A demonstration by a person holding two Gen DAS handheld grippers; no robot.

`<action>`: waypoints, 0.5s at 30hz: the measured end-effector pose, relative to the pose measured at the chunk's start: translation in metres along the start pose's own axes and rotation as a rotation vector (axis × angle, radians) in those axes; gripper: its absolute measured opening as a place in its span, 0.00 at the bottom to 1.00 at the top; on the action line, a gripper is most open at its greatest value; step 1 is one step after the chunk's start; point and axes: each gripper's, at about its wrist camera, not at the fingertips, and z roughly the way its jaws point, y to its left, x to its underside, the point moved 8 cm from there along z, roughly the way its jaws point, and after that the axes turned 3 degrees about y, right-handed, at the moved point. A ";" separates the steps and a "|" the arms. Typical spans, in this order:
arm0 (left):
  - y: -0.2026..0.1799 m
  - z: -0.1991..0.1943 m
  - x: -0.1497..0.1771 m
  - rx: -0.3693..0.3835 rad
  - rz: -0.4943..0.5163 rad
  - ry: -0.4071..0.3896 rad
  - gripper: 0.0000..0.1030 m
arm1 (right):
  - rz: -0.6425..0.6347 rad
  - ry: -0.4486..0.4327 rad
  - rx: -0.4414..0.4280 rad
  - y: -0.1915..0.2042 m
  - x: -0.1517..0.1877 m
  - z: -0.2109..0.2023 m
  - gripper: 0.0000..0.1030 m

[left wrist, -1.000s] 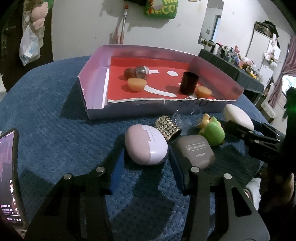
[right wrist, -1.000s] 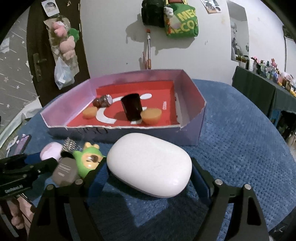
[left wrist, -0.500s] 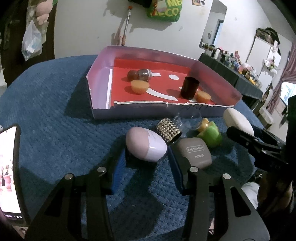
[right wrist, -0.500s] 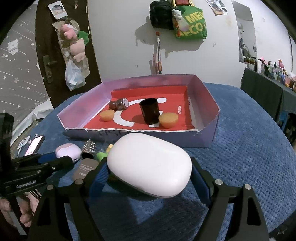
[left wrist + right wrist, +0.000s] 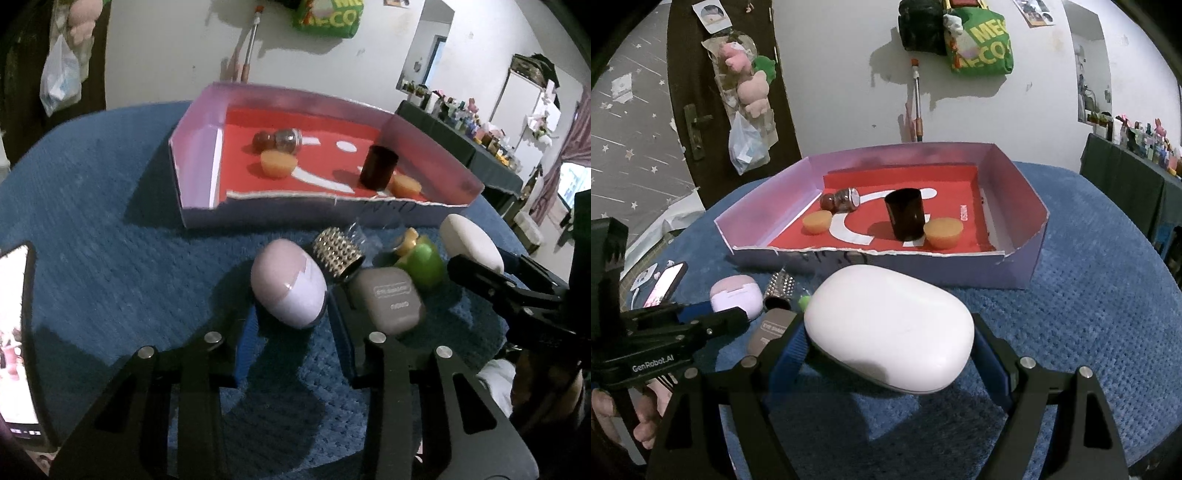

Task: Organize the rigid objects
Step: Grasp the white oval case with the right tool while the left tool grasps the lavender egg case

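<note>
Blue textured surface (image 5: 1089, 295). Right gripper (image 5: 890, 347) fingers clamp a smooth white case (image 5: 890, 328) (could slip); left gripper (image 5: 288, 328) fingers, open, straddle a lilac case (image 5: 288, 282), crowded by neighbours.

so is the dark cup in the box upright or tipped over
Upright. The dark cup stands on its base on the red floor of the box, beside an orange piece. The small bottle lies on its side.

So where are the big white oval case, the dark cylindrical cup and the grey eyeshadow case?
Big white oval case (image 5: 890, 328): right wrist view, top surface.
Dark cylindrical cup (image 5: 907, 216): right wrist view, side wall.
Grey eyeshadow case (image 5: 389, 299): left wrist view, lid.
</note>
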 end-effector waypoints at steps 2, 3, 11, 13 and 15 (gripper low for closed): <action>0.001 0.001 0.000 0.012 -0.011 0.003 0.35 | 0.001 0.005 0.007 0.000 0.000 0.002 0.82; 0.001 0.001 -0.001 0.016 -0.013 0.003 0.35 | 0.004 0.008 0.010 -0.001 0.001 0.003 0.82; -0.003 0.012 -0.011 0.005 0.025 0.015 0.49 | 0.016 0.011 -0.003 -0.002 0.002 0.005 0.82; -0.005 0.015 -0.013 -0.005 0.042 0.012 0.52 | 0.018 0.011 -0.004 -0.002 0.002 0.005 0.83; -0.005 0.015 -0.013 -0.013 0.045 0.006 0.52 | 0.018 0.011 -0.005 -0.002 0.002 0.005 0.82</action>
